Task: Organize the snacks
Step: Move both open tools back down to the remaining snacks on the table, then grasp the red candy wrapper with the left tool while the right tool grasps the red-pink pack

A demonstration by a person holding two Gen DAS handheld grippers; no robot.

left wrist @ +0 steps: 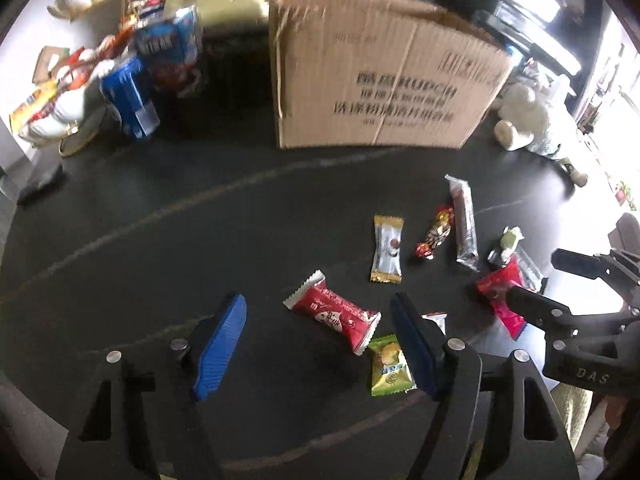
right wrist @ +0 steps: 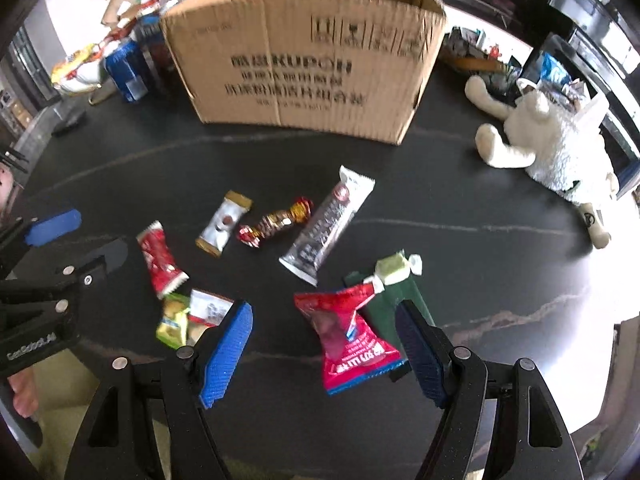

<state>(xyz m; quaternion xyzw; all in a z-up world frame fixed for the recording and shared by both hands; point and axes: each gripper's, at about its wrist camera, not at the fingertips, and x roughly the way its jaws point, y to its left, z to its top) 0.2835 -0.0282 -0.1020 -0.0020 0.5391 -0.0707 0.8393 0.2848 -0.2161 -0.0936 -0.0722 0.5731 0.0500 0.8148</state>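
Several wrapped snacks lie on the black table [left wrist: 160,220]. My left gripper [left wrist: 320,340] is open, pointing down, with a red wrapped snack [left wrist: 334,314] lying between its blue pads and not touching them. A green-yellow candy [left wrist: 390,366] sits by the right pad. My right gripper [right wrist: 324,336] is open over a pink-red packet [right wrist: 348,336], which rests on a dark green packet [right wrist: 400,292]. Further back lie a silver bar [right wrist: 328,224], a red-gold twisted candy [right wrist: 276,222], a white-gold packet [right wrist: 224,224] and a pale green twist candy [right wrist: 394,268].
An open cardboard box [right wrist: 304,52] stands upright behind the snacks. A white plush toy [right wrist: 552,148] lies at the right. Blue cartons [left wrist: 132,92] and other packets crowd the back left. A hand [right wrist: 24,392] holds the left gripper [right wrist: 80,240].
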